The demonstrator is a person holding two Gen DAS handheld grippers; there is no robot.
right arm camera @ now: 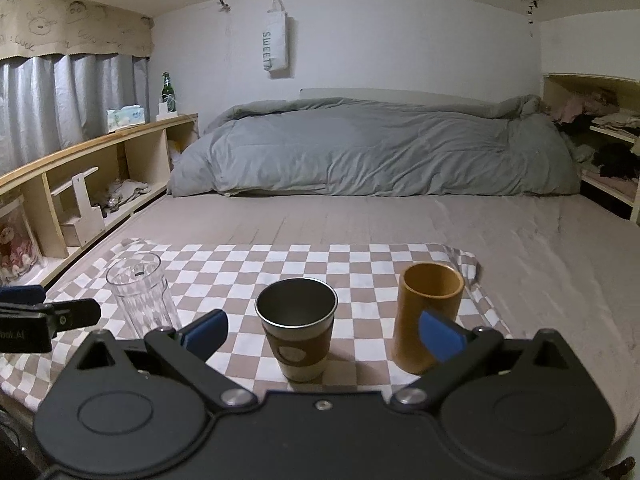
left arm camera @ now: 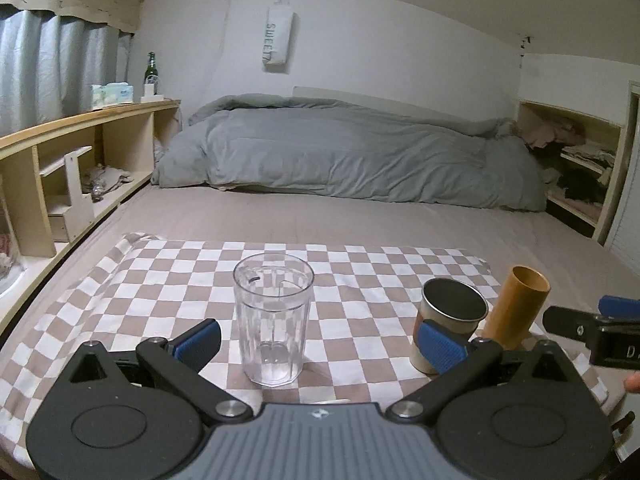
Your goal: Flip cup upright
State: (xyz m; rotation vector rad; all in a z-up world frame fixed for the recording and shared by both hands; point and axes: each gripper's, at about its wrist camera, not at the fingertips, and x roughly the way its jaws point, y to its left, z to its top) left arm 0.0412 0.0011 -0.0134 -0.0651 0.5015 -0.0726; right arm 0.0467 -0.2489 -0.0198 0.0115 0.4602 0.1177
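Three cups stand upright on a checkered cloth point(left arm camera: 160, 280) on the bed. A clear plastic cup point(left arm camera: 273, 320) stands between the fingers of my open left gripper point(left arm camera: 320, 344), untouched; it also shows in the right wrist view point(right arm camera: 140, 296). A steel cup with a brown sleeve point(right arm camera: 297, 330) stands between the fingers of my open right gripper point(right arm camera: 324, 334), untouched. An orange-brown cup point(right arm camera: 430, 312) stands just behind the right fingertip point(right arm camera: 440, 340). In the left wrist view the steel cup point(left arm camera: 450, 312) and the orange-brown cup point(left arm camera: 516, 304) stand at the right.
A grey duvet point(right arm camera: 380, 152) lies at the back of the bed. A wooden shelf point(right arm camera: 100, 168) with a green bottle point(right arm camera: 168, 88) runs along the left. Open shelves with clothes point(right arm camera: 608, 140) stand at the right. The other gripper shows at each view's edge.
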